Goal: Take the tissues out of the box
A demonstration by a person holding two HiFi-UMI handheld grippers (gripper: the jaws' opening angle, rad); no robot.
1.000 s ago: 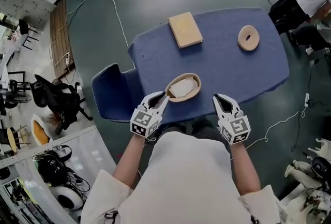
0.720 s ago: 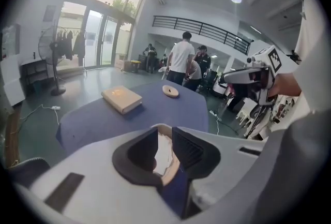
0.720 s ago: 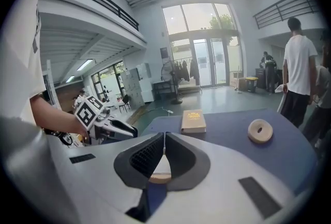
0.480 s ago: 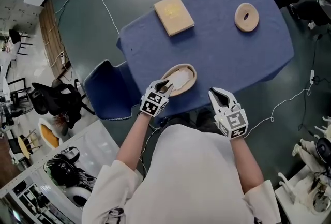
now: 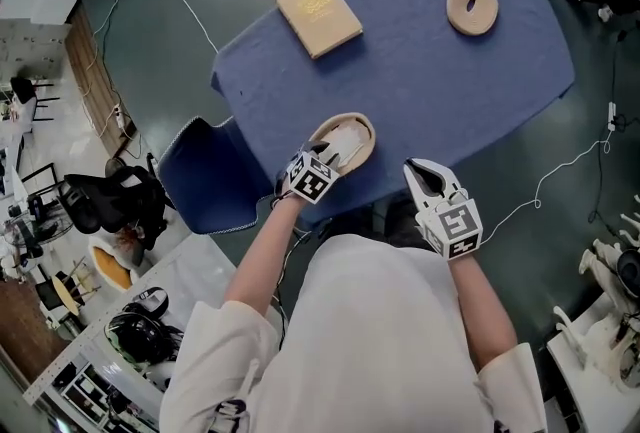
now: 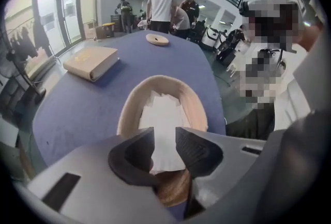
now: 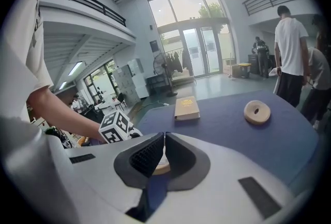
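Note:
An oval wooden tissue box (image 5: 352, 124) holding white tissues (image 6: 163, 114) sits near the front edge of the blue table (image 5: 430, 71). My left gripper (image 5: 322, 159) hovers over the box's near end. In the left gripper view its jaws (image 6: 164, 146) are opening, and the white tissue stack shows in the gap between them without the pads pressing on it. The box rim (image 6: 128, 110) curves around the stack. My right gripper (image 5: 428, 179) hangs off the table's front edge to the right of the box. Its jaws (image 7: 164, 140) are shut with nothing between them.
A tan book (image 5: 318, 13) lies at the far left of the table and a wooden ring (image 5: 472, 4) at the far right. A blue chair (image 5: 205, 176) stands left of the table. Cables run over the floor. People (image 6: 164, 3) stand beyond the far end.
My left gripper has moved forward over the near end of the oval box and its jaws have spread apart. The right gripper has stayed about where it was.

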